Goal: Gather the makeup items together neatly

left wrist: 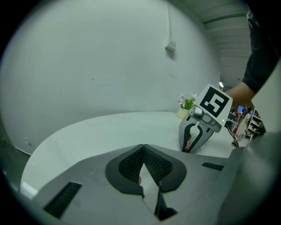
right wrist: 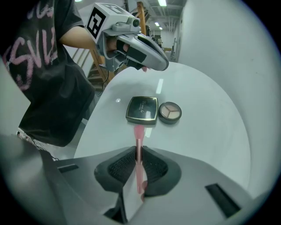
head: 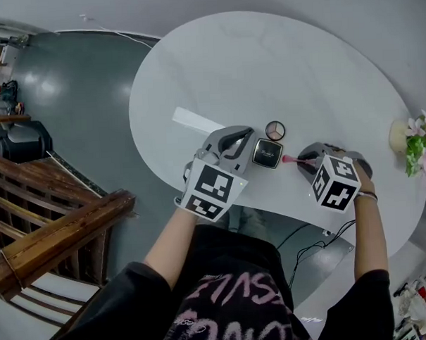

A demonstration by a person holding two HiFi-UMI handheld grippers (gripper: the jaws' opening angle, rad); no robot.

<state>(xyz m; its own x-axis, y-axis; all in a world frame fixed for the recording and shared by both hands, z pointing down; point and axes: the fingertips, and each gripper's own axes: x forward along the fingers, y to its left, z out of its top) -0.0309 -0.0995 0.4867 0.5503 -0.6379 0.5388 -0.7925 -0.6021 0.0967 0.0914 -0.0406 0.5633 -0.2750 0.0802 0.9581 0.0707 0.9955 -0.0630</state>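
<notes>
Script in gold on the square compact is too small to read. The compact lies on the white table, just beside the round three-shade palette. The right gripper pinches a pink stick whose tip nears the compact. The left gripper is closed and empty.

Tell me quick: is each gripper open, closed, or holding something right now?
Left gripper: closed, nothing held.
Right gripper: closed on the pink makeup stick.

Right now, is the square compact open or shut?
Shut: the square compact lies flat, lid down with lettering on top; no inside shows.
</notes>
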